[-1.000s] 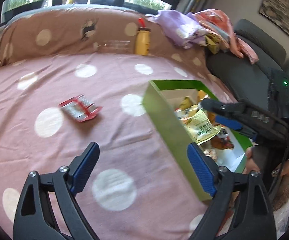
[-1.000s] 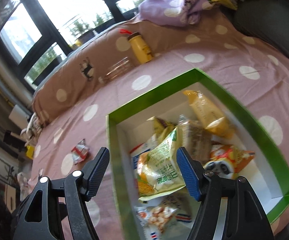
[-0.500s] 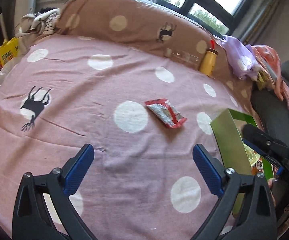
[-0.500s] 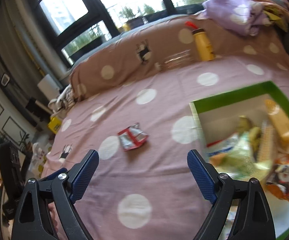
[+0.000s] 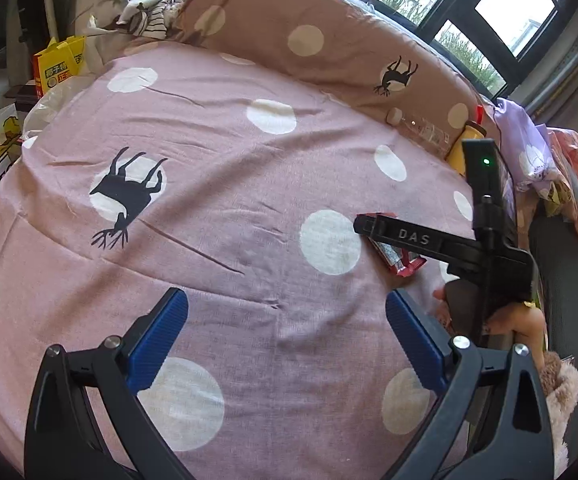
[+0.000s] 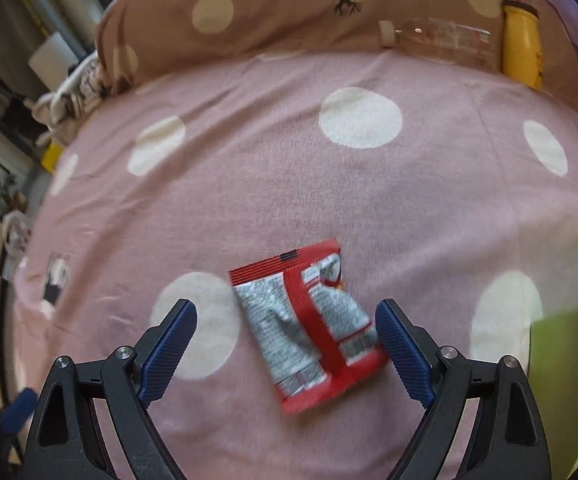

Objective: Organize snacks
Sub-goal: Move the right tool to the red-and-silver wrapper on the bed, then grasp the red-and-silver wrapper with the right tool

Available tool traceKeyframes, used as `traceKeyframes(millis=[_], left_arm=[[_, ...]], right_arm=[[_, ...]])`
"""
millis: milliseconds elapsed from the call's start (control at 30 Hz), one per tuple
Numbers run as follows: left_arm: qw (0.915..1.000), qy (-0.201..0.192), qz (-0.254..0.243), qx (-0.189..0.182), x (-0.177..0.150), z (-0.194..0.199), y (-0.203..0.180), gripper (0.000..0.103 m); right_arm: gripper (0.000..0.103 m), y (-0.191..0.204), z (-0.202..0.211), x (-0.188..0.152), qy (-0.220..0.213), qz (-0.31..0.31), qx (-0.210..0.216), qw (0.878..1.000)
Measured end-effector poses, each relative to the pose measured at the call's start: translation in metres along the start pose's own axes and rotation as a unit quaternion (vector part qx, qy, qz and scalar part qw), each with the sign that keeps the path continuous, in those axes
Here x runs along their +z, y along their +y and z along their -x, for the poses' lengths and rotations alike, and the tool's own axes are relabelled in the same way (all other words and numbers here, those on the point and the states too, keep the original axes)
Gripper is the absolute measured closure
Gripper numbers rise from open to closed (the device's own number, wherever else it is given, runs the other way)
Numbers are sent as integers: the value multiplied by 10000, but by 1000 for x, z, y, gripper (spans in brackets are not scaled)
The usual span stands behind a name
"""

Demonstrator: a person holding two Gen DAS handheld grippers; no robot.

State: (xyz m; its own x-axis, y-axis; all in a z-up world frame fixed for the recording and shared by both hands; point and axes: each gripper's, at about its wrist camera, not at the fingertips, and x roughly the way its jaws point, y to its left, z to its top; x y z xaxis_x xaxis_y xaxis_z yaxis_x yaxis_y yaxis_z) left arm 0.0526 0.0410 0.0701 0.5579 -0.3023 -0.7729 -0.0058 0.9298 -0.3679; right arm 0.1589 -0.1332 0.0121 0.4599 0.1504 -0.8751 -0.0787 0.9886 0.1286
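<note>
A red and silver snack packet (image 6: 309,328) lies flat on the pink spotted bedspread (image 6: 249,184). My right gripper (image 6: 285,320) hangs over it, open, with the packet between the blue pads; the right pad (image 6: 403,348) is close beside the packet's edge and not pressing it. In the left wrist view one black right-gripper finger (image 5: 409,236) crosses over the same packet (image 5: 405,266). My left gripper (image 5: 285,300) is open above bare bedspread, left of the packet, holding nothing. A corner of the green box (image 6: 561,380) shows at the right edge.
A yellow bottle (image 6: 521,44) and a clear bottle (image 6: 441,40) lie against the brown spotted pillow (image 6: 289,12) at the back. Clothes (image 5: 529,152) are piled at the right above a grey sofa (image 5: 569,280). A yellow bag (image 5: 59,66) stands off the bed's left.
Both grippers swung left, away from the green box. The right one came down over the red packet, which now lies between its fingers. Both jaws stand wider than a second ago.
</note>
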Motion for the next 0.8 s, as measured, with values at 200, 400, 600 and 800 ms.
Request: traceKeyframes(millis=[200, 400, 600, 800], left_arm=[[9998, 92, -167, 1, -1, -2, -4, 3], [9996, 154, -214, -92, -3, -4, -8, 3], [9995, 145, -273, -51, -5, -4, -12, 3], [9991, 154, -385, -70, -10, -3, -19, 3]], right_arm=[[17, 0, -5, 1, -217, 295, -126, 9992], [47, -3, 13, -17, -224, 306, -83, 9992], [48, -11, 44, -62, 6, -230, 219, 9995], [48, -21, 60, -111, 385, -683, 731, 9942]])
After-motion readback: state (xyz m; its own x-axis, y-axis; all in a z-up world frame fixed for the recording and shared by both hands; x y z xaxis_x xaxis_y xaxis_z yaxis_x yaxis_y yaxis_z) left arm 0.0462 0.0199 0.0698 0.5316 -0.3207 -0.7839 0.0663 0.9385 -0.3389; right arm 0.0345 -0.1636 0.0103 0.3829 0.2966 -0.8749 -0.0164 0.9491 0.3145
